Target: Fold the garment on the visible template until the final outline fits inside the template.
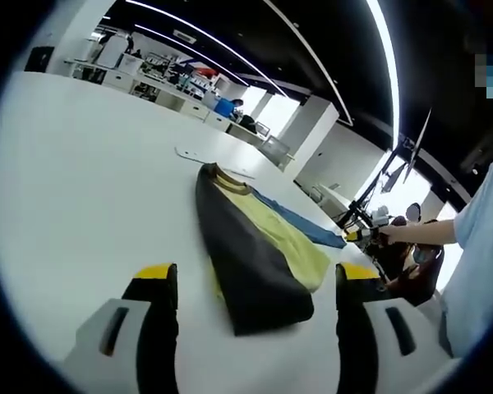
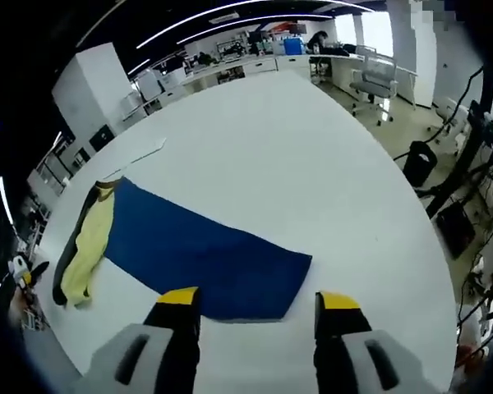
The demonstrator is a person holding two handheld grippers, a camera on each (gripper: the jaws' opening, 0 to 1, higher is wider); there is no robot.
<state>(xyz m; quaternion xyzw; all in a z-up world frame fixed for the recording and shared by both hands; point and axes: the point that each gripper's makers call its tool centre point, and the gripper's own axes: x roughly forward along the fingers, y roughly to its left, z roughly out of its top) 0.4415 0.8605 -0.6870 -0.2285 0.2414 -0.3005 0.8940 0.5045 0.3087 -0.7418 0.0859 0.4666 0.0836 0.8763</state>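
A garment in black, yellow and blue lies flat on the white table (image 1: 82,180). In the left gripper view its black part (image 1: 246,263) is nearest, the yellow part (image 1: 287,242) lies beyond it, and a blue strip (image 1: 308,228) shows on the far side. In the right gripper view the blue panel (image 2: 205,254) is nearest, with the yellow and black part (image 2: 86,242) at its left end. My left gripper (image 1: 255,275) is open, its jaws either side of the black end. My right gripper (image 2: 255,300) is open just short of the blue edge.
A thin white sheet (image 1: 199,156) lies on the table past the collar, seen also in the right gripper view as a white sheet (image 2: 140,156). A person's arm (image 1: 427,234) reaches in from the right. Office chairs (image 2: 374,82) and desks stand beyond the table.
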